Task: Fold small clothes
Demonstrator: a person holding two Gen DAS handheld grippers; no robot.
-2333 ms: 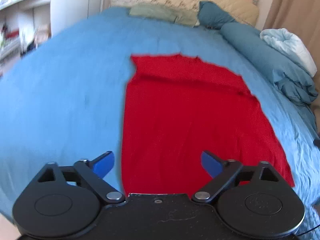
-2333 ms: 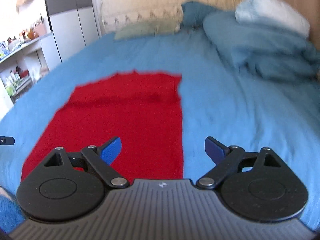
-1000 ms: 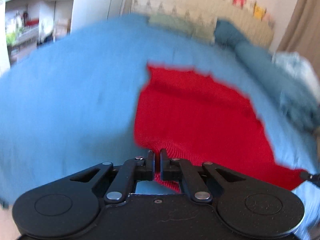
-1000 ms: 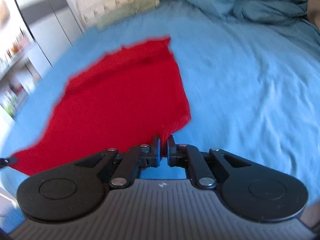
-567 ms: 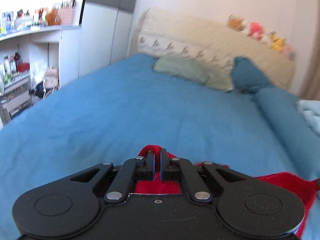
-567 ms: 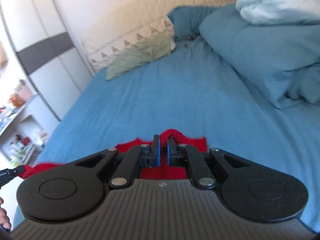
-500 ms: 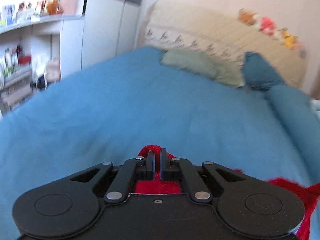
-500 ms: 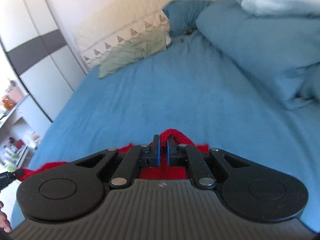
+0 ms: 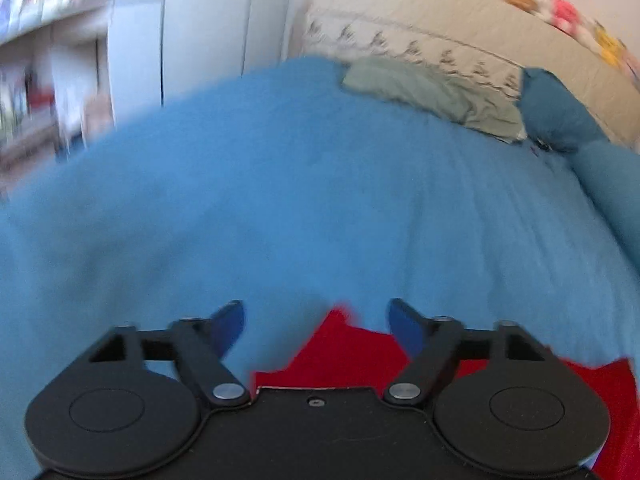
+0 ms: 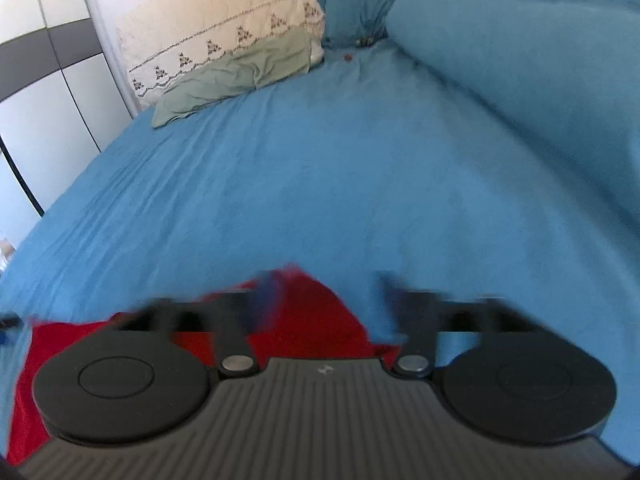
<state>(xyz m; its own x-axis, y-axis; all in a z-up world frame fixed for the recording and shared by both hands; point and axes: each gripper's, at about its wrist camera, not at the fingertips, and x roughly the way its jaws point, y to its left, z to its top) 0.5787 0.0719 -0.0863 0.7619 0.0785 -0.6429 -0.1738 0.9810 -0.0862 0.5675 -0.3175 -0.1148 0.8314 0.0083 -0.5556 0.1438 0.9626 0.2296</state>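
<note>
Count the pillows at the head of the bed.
2: a green pillow lying flat on the left, a dark blue pillow right of it. The duvet may hide more.

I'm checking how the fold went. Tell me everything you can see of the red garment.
The red garment is plain bright red cloth, apparently knit, lying on the blue bedsheet. Only its far edge shows, with a pointed corner between each gripper's spread fingers; the rest is hidden behind the left gripper and right gripper. Neither grips it.

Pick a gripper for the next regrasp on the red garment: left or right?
Left, marginally. The left gripper is open with a corner of the red garment between its fingers. The right gripper is open too, but that corner lies toward its left finger.
</note>
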